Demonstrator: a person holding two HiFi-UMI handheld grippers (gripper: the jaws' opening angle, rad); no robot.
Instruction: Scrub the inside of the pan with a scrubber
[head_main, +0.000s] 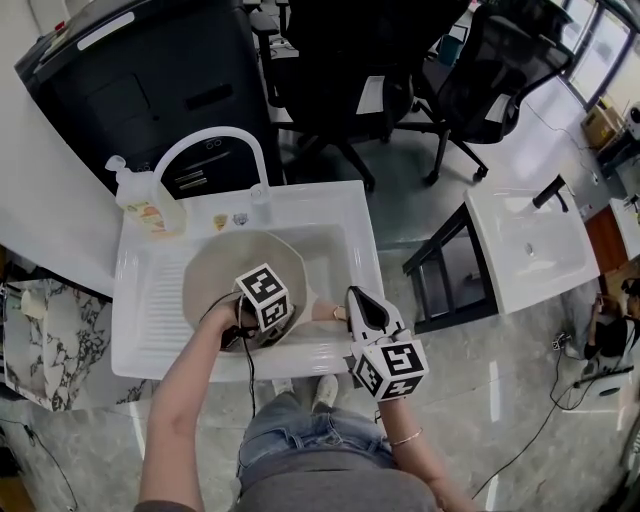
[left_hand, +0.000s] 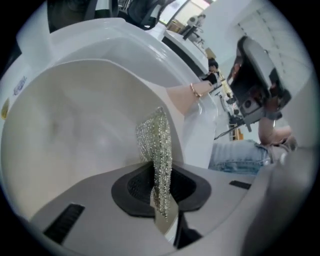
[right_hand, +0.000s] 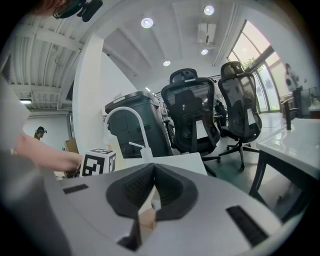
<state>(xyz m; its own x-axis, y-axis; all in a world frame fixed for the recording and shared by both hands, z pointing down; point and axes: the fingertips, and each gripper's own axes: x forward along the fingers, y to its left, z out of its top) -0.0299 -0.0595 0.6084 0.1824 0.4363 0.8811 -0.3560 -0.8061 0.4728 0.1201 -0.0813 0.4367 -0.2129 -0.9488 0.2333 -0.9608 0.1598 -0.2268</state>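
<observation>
A beige pan (head_main: 212, 268) stands tilted in the white sink (head_main: 335, 205); its pale inside (left_hand: 70, 120) fills the left gripper view. My left gripper (head_main: 252, 322) is inside the pan, shut on a silvery wire-mesh scrubber (left_hand: 157, 150) that hangs out past the jaws against the pan wall. My right gripper (head_main: 357, 306) is at the sink's front right corner, shut on the pan's tan handle (head_main: 334, 312), which shows as a tan stub (right_hand: 146, 218) pinched between the jaws. The scrubber is hidden under the marker cube in the head view.
A white arched faucet (head_main: 215, 138) and a soap bottle (head_main: 146, 205) stand at the sink's back. A black cabinet (head_main: 140, 80) and office chairs (head_main: 345, 60) are behind. A second white basin on a dark frame (head_main: 528, 240) is to the right.
</observation>
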